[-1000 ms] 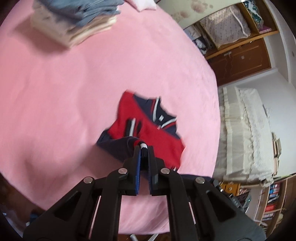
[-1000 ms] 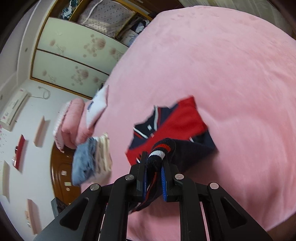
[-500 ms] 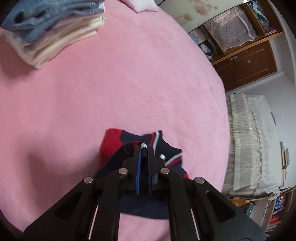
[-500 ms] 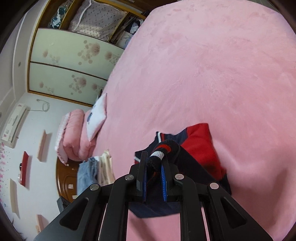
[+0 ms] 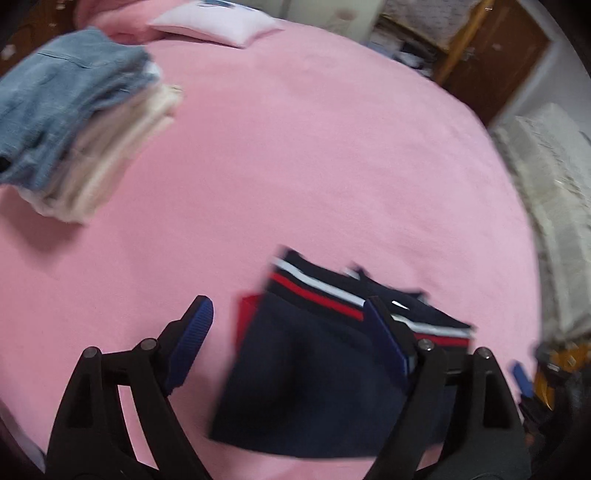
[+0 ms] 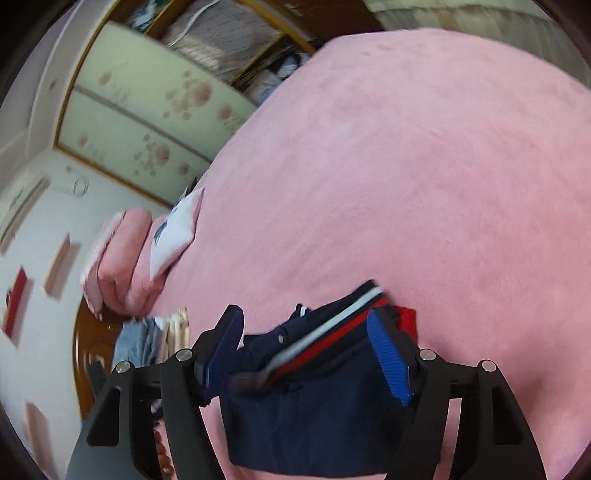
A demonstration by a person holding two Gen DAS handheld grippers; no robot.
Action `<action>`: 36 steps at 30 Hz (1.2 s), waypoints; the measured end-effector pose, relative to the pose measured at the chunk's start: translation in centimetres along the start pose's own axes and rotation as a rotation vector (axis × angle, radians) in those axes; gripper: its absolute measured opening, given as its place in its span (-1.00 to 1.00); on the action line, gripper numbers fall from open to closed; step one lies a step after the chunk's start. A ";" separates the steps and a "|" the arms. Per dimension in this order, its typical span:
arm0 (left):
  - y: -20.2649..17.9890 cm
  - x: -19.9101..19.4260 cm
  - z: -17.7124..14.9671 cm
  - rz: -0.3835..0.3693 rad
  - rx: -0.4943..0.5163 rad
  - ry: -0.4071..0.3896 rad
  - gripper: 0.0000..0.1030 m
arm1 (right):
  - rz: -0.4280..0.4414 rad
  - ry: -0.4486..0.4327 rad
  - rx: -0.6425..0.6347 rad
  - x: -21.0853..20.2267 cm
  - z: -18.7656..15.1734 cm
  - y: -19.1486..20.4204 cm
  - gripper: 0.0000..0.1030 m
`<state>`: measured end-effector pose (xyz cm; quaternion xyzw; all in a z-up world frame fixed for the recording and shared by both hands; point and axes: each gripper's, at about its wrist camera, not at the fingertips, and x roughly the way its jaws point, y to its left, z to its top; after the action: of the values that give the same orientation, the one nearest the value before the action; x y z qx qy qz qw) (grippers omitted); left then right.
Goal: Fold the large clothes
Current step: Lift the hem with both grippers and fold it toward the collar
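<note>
A navy garment with red and white stripes [image 5: 314,373] lies folded into a compact rectangle on the pink bed [image 5: 314,155]. A red layer shows at its left edge. My left gripper [image 5: 288,314] is open and empty just above the garment, its fingers spread to either side. In the right wrist view the same garment [image 6: 314,406] lies under my right gripper [image 6: 306,325], which is also open and empty. Both views are motion-blurred.
A stack of folded clothes, denim on top of cream pieces [image 5: 74,122], sits at the bed's far left. A pale pillow [image 5: 210,22] and a pink rolled quilt [image 6: 118,258] lie at the head. A wardrobe [image 6: 147,103] and a lace-covered bed [image 5: 554,206] stand beyond.
Both grippers were shut on the garment's striped hem and carried it forward over the red part. Now both have opened and let go, and the folded garment lies flat.
</note>
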<state>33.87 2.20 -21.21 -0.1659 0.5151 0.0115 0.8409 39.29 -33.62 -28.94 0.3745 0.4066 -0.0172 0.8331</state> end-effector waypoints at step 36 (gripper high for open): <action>1.8 10.2 -2.7 0.094 0.051 0.041 -0.98 | -0.474 0.064 -0.400 10.6 -4.9 -3.1 -1.00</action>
<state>35.97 1.57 -31.68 -0.1204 0.5395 0.0344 0.8326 42.11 -29.77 -40.08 0.0984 0.5039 -0.1191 0.8498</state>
